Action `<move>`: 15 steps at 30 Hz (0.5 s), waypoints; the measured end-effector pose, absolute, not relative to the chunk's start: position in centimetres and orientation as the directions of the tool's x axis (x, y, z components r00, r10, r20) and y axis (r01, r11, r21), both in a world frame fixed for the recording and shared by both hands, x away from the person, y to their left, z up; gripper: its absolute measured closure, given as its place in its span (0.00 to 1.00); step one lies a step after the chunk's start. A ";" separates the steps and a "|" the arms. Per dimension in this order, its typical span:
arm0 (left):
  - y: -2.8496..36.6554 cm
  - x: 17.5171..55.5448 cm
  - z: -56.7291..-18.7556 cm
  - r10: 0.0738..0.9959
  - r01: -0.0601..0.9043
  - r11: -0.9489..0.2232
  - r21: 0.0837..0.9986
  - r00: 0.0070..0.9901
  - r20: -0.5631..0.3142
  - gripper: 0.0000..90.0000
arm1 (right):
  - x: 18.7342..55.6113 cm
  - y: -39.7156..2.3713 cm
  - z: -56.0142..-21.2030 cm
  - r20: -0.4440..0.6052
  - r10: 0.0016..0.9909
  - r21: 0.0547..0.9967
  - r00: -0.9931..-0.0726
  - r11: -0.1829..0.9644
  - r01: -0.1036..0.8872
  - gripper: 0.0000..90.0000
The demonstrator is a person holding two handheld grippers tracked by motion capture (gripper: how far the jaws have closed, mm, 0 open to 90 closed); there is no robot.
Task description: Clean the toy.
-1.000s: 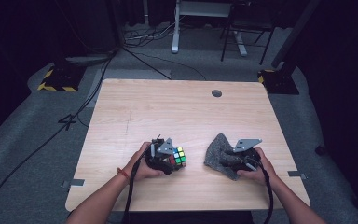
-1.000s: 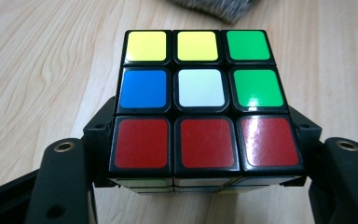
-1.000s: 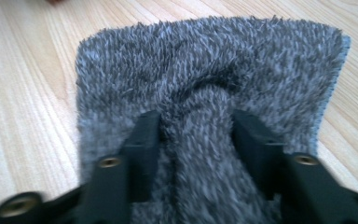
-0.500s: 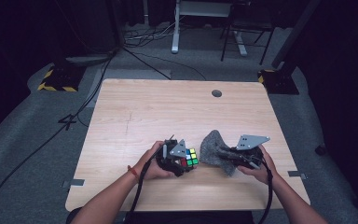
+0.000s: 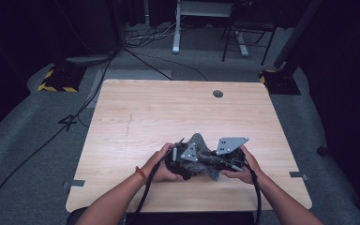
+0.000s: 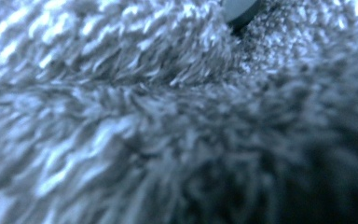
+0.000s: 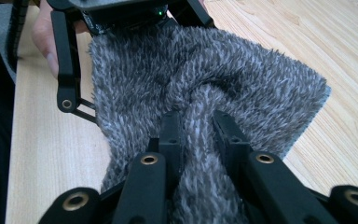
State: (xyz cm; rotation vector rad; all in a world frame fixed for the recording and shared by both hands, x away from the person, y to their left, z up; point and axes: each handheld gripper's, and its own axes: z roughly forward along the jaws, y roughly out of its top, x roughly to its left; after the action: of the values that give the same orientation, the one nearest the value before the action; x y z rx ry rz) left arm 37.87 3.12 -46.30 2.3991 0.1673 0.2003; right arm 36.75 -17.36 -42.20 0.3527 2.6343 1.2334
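Cloth (image 7: 205, 88): grey, fuzzy, bunched near table (image 5: 136, 112) front edge | right hand-held gripper (image 7: 198, 126): jaws had just been closing, pinched a cloth fold | left hand-held gripper (image 5: 180, 159): jaws narrow, cloth draped over it, contents hidden

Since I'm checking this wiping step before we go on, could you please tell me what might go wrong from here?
1. The right gripper pinches just a narrow fold of the grey fuzzy cloth; a pull could slip it free.
2. The cloth lies right against the left gripper's camera, so what the left gripper carries is hidden and could shift unseen.
3. Both grippers work close together near the table front edge; cables or jaws might snag the pile.
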 end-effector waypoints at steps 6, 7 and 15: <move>2.7 37.8 -46.4 0.178 0.065 -0.739 0.671 0.979 0.102 0.37 | 36.4 -17.0 -42.1 -0.084 0.293 0.783 -0.952 0.610 0.119 0.84; 2.7 37.9 -46.5 0.184 0.066 -0.740 0.670 0.977 0.106 0.37 | 36.4 -16.9 -42.2 -0.090 0.295 0.781 -0.951 0.614 0.116 0.84; 2.8 37.8 -46.6 0.185 0.068 -0.747 0.661 0.977 0.108 0.37 | 36.8 -17.2 -42.6 -0.140 0.321 0.748 -0.937 0.654 0.113 0.85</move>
State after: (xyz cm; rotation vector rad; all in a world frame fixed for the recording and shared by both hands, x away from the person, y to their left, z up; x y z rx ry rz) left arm 37.78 2.82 -46.64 2.4125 0.1763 0.2163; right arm 36.78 -17.19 -42.62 0.3501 2.6127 1.1564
